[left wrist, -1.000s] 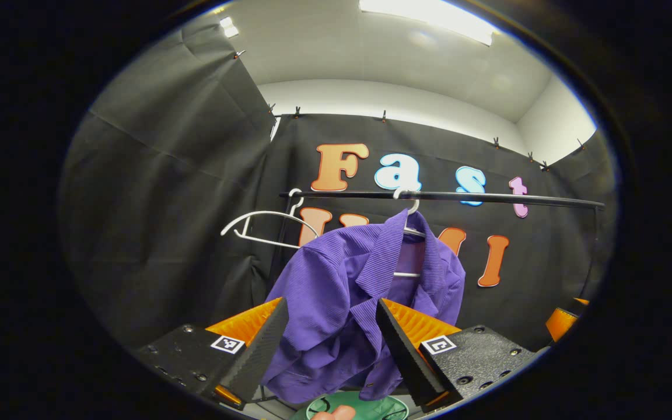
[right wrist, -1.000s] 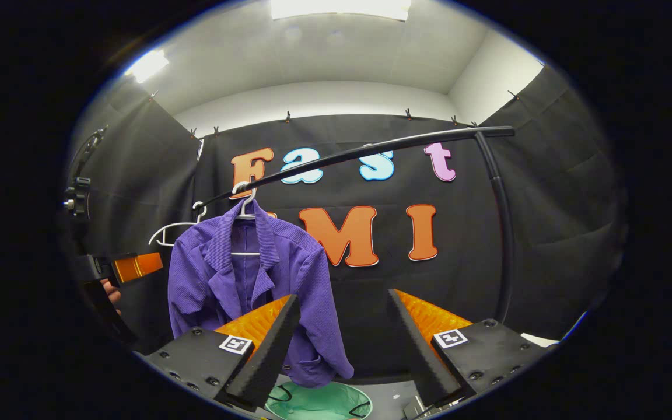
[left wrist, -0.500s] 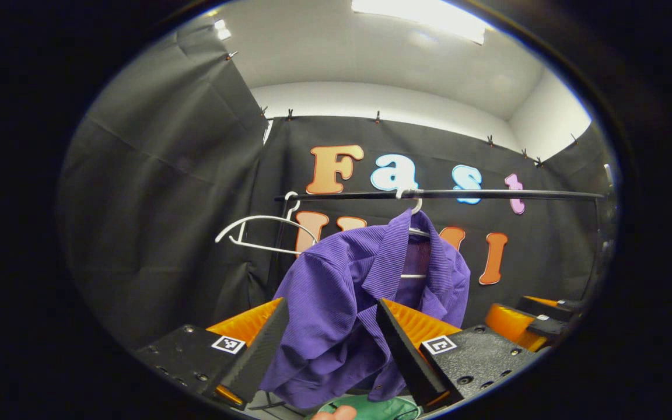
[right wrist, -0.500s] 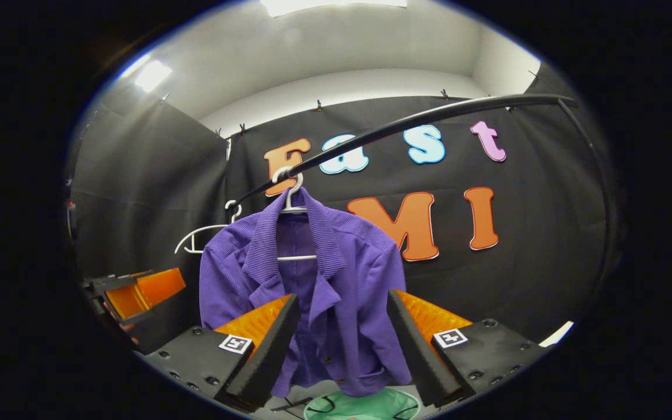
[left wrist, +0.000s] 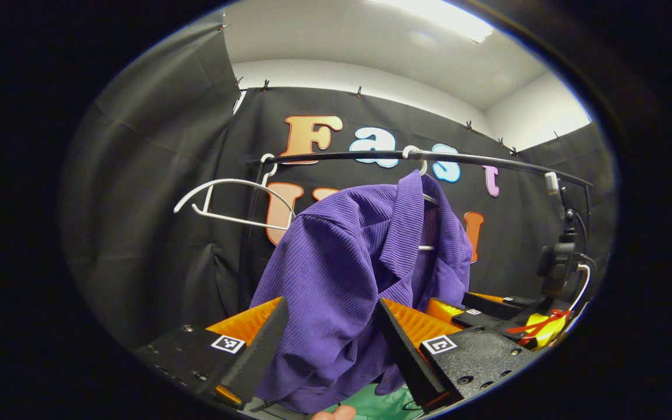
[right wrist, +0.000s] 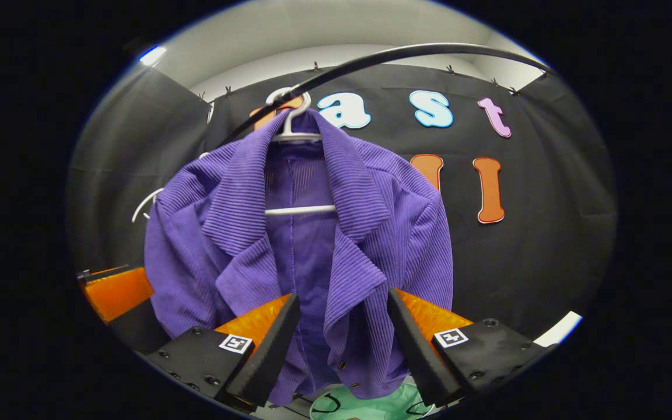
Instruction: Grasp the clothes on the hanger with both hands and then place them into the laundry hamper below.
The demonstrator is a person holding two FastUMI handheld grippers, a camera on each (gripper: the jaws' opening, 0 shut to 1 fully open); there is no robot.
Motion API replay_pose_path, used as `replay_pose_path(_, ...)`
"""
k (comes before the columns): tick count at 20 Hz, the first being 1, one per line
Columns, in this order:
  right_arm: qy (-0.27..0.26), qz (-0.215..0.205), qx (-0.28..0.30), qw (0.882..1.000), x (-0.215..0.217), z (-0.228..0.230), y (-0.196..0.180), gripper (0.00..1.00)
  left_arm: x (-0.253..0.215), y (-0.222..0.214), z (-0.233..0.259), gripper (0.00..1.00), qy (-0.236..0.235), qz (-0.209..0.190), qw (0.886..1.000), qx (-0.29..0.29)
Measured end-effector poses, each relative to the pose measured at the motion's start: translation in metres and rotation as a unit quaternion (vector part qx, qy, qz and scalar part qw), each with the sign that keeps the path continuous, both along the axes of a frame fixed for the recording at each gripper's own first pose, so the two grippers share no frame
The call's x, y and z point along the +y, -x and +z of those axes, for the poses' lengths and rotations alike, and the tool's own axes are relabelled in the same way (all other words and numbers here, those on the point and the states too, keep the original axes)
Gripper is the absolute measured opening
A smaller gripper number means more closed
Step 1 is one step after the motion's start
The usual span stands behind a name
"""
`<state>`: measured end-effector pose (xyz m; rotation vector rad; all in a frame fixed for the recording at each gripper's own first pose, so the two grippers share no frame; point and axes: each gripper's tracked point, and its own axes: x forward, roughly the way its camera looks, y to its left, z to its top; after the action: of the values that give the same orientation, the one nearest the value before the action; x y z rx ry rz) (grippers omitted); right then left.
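A purple corduroy jacket (left wrist: 342, 262) (right wrist: 312, 233) hangs on a white hanger (right wrist: 292, 125) from a black rail (left wrist: 406, 156) (right wrist: 382, 58). My left gripper (left wrist: 327, 344) is open, its fingers on either side of the jacket's left sleeve and front, close to the cloth. My right gripper (right wrist: 339, 338) is open too, straddling the jacket's right lapel and front edge. In the left gripper view the right gripper (left wrist: 487, 315) shows at the jacket's far side; in the right gripper view the left gripper (right wrist: 117, 291) shows orange at the left. A green hamper (right wrist: 365, 402) (left wrist: 382, 402) lies below the jacket.
An empty white hanger (left wrist: 225, 201) hangs on the rail to the left of the jacket. A black camera mount (left wrist: 557, 262) with cables stands at the rail's right post. Black cloth walls close the booth behind and to the sides.
Both grippers have moved in toward the jacket, which now looks much larger between their open fingers. The right gripper has swung left to face the jacket's front.
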<state>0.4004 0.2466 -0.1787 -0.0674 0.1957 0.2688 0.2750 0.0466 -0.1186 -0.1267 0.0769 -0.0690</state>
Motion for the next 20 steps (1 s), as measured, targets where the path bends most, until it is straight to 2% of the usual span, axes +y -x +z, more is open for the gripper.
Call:
replay_pose_path(3, 0.02, -0.053, -0.012, 0.998, -0.018, -0.012, -0.028, 0.98, -0.01, 0.001, -0.001, 0.95, -0.012, -0.007, 1.0, -0.007)
replay_pose_path(4, 0.026, -0.069, -0.017, 0.997, -0.029, -0.013, -0.035, 0.94, -0.02, 0.001, -0.003, 0.92, -0.014, -0.017, 1.0, -0.004)
replay_pose_path(5, 0.031, -0.075, -0.017, 0.997, -0.038, -0.016, -0.042, 0.98, -0.032, 0.003, -0.004, 0.95, -0.013, -0.028, 1.0, -0.004)
replay_pose_path(7, 0.027, -0.06, -0.006, 0.998, -0.05, -0.018, -0.051, 1.0, -0.052, 0.003, -0.002, 0.95, -0.01, -0.033, 0.999, -0.012)
replay_pose_path(10, 0.006, -0.018, 0.005, 1.0, -0.057, -0.009, -0.052, 0.48, -0.071, -0.001, -0.019, 0.92, -0.007, -0.012, 1.0, 0.007)
replay_pose_path(12, 0.003, 0.023, 0.009, 1.0, -0.055, -0.004, -0.048, 0.13, -0.087, -0.007, -0.035, 0.95, -0.009, -0.007, 1.0, 0.028)
replay_pose_path(14, -0.003, 0.061, 0.015, 0.998, -0.051, 0.001, -0.037, 0.13, -0.104, -0.012, -0.051, 0.95, -0.013, -0.006, 0.999, 0.046)
replay_pose_path(17, -0.01, 0.082, -0.016, 0.996, -0.063, 0.031, -0.021, 0.09, -0.118, -0.022, -0.072, 0.95, -0.018, 0.019, 0.998, 0.057)
replay_pose_path(18, -0.012, 0.086, -0.031, 0.996, -0.07, 0.041, -0.016, 0.13, -0.12, -0.027, -0.079, 0.92, -0.029, 0.03, 0.998, 0.056)
replay_pose_path(19, -0.013, 0.088, -0.043, 0.995, -0.078, 0.052, -0.013, 0.09, -0.121, -0.032, -0.086, 0.95, -0.045, 0.043, 0.996, 0.056)
replay_pose_path(20, -0.017, 0.091, -0.052, 0.994, -0.085, 0.061, -0.01, 0.13, -0.118, -0.037, -0.094, 0.92, -0.064, 0.062, 0.994, 0.057)
